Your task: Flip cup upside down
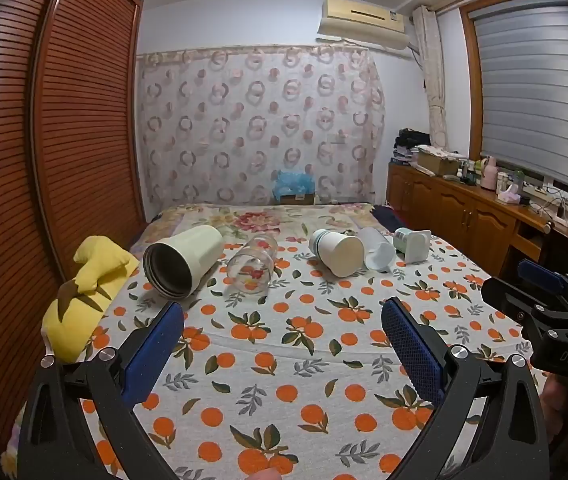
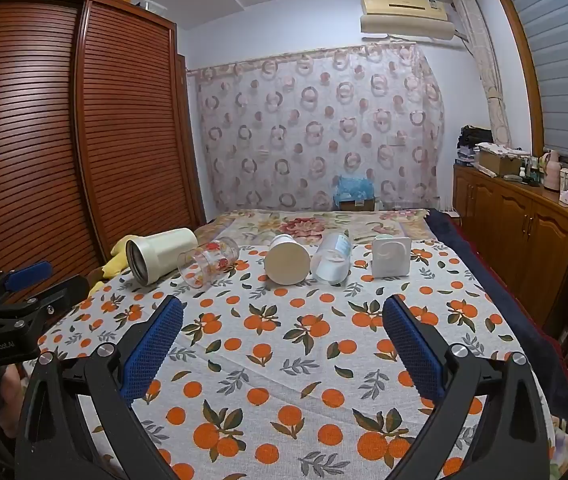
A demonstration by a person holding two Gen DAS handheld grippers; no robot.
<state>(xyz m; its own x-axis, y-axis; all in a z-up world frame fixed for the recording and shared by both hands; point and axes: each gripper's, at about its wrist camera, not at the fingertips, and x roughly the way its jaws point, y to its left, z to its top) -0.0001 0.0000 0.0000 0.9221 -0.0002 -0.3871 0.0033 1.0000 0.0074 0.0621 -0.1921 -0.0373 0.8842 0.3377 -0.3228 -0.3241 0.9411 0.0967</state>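
Left wrist view shows five cups point(image 1: 183, 261) lying on their sides along the bed's point(image 1: 284, 360) far half; none flipped. Left gripper point(image 1: 284, 320) and right gripper point(image 2: 284, 316) gape wide, empty, well apart from them.

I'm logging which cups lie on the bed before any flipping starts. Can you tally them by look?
Cream or white opaque cups: 3
Clear glass with fruit print: 1
Frosted translucent cup: 1
Total: 5, all on their sides.
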